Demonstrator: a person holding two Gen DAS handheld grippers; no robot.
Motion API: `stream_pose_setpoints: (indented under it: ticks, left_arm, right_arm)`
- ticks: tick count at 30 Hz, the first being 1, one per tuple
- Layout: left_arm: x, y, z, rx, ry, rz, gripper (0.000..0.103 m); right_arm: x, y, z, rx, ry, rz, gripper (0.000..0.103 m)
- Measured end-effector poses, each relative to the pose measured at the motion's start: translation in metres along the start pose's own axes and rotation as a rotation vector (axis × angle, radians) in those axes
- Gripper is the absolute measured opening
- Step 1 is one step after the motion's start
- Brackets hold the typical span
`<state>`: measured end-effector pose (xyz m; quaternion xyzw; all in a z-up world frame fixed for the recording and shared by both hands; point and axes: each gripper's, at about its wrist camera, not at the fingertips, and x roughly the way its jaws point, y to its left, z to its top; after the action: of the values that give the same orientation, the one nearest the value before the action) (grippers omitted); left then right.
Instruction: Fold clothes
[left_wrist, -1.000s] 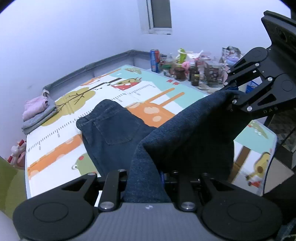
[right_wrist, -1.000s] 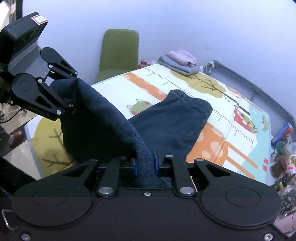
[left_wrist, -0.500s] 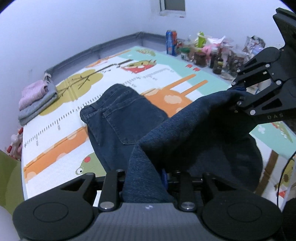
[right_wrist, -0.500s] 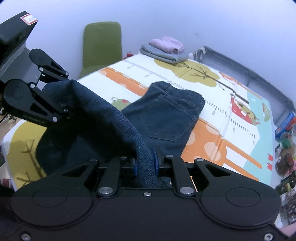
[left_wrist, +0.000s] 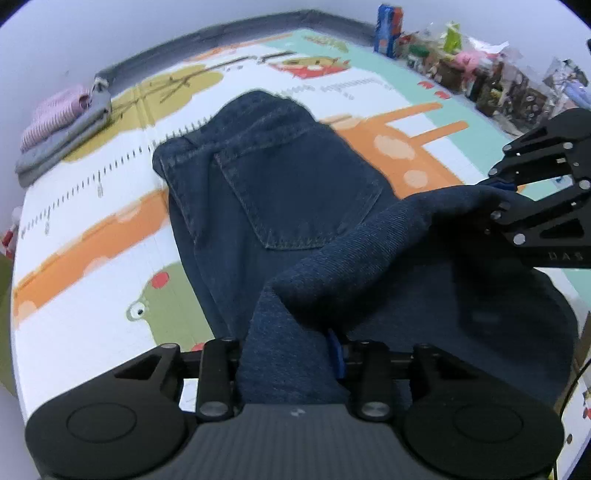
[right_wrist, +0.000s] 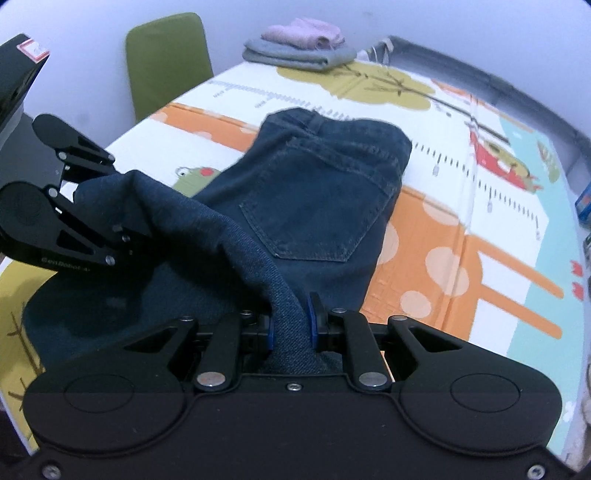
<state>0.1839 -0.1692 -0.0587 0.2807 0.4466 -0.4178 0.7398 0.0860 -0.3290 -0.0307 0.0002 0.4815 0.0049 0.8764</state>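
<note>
Dark blue jeans (left_wrist: 295, 192) lie on a colourful play mat (left_wrist: 110, 229), waistband and back pocket (right_wrist: 317, 206) toward the far side. The leg end is lifted off the mat and doubled back above the seat. My left gripper (left_wrist: 291, 354) is shut on one corner of that raised hem. My right gripper (right_wrist: 290, 326) is shut on the other corner, blue pads pinching the denim. Each gripper shows in the other's view: the right gripper (left_wrist: 498, 206) at the right, the left gripper (right_wrist: 122, 236) at the left, both clamped on the cloth.
A folded stack of pink and grey clothes (right_wrist: 299, 44) sits at the mat's far corner. A green chair (right_wrist: 166, 62) stands beyond the table edge. Bottles, a can and snack packets (left_wrist: 461, 62) crowd the other far side. A grey raised border (left_wrist: 221, 37) rims the mat.
Both grippers have carried the raised leg end forward and lower over the seat of the jeans. The views tilt down more toward the mat.
</note>
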Motion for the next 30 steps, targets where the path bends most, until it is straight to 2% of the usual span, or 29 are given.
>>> stream_pose_setpoints:
  ticks: [6, 11, 18, 23, 25, 30]
  left_arm:
    - [0.021, 0.004, 0.002, -0.018, 0.030, 0.013, 0.050]
    - [0.022, 0.013, 0.010, -0.095, 0.015, 0.058, 0.065]
    - [0.001, 0.028, 0.016, -0.194, -0.034, 0.130, 0.066]
    - [-0.014, 0.038, 0.019, -0.257, -0.066, 0.174, 0.066]
    - [-0.020, 0.041, 0.020, -0.282, -0.079, 0.190, 0.067]
    - [-0.028, 0.030, 0.012, -0.311, -0.114, 0.136, 0.071]
  right_arm:
    - [0.021, -0.001, 0.000, 0.018, 0.017, -0.018, 0.018]
    - [0.031, -0.008, 0.004, 0.065, 0.012, -0.057, 0.030]
    - [0.019, -0.019, 0.012, 0.142, -0.069, -0.097, 0.035]
    - [0.002, -0.028, 0.020, 0.178, -0.133, -0.138, 0.036]
    - [-0.005, -0.030, 0.021, 0.194, -0.147, -0.127, 0.036]
    - [-0.022, -0.025, 0.015, 0.217, -0.164, -0.101, 0.036]
